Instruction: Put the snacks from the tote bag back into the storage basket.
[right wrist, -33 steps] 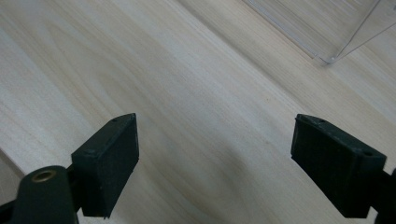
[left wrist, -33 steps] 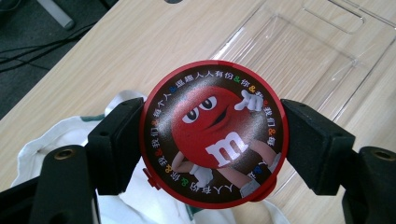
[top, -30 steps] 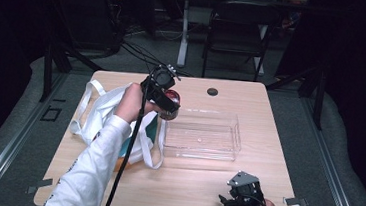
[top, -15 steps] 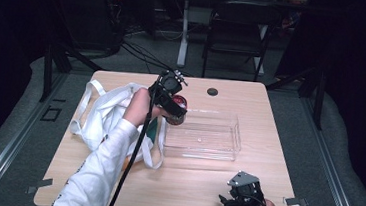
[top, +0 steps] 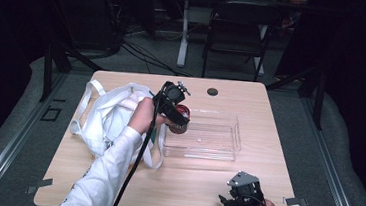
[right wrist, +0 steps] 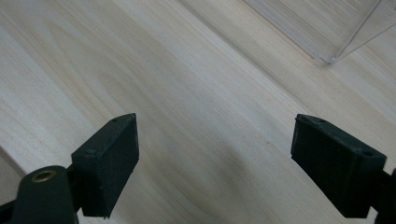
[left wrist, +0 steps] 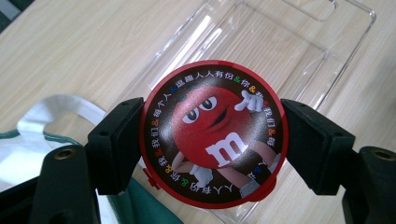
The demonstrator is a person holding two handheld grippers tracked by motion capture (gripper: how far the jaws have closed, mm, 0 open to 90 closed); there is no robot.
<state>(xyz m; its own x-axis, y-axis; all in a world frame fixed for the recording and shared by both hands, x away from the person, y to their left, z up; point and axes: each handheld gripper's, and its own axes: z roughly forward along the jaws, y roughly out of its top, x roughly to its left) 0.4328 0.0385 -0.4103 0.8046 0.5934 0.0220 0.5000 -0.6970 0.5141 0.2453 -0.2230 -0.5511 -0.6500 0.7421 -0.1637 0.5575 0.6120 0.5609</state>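
1. The landmark is the clear, shallow, rectangular plastic tray [top: 203, 135] lying in the middle of the light wooden table [top: 114, 182].
2. The left gripper [left wrist: 212, 135] pinches a round red tin with a red cartoon candy figure and a ring of printed characters on its lid [left wrist: 214, 133]. Both black jaws press on opposite sides of the tin's rim, and the lid faces the camera.
3. In the high view the tin [top: 182, 116] hangs over the tray's left end, clear of the floor of the tray.
4. Just left of the tray lies a white cloth tote bag with long handles [top: 107, 116], with something green showing at its mouth.
5. The right gripper [top: 241, 194] rests on the table in front of the tray's right corner. Its jaws are spread wide over bare wood and hold nothing.
6. The step in hand looks like setting the tin into the tray.
7. To do it well, carry the tin a little further in past the left wall, then lower it level until its base meets the tray floor.
8. Loosen the grip only once the tin is seated, because the smooth round rim could slip or roll.
9. Lift straight up so the jaws do not nudge the light tray.
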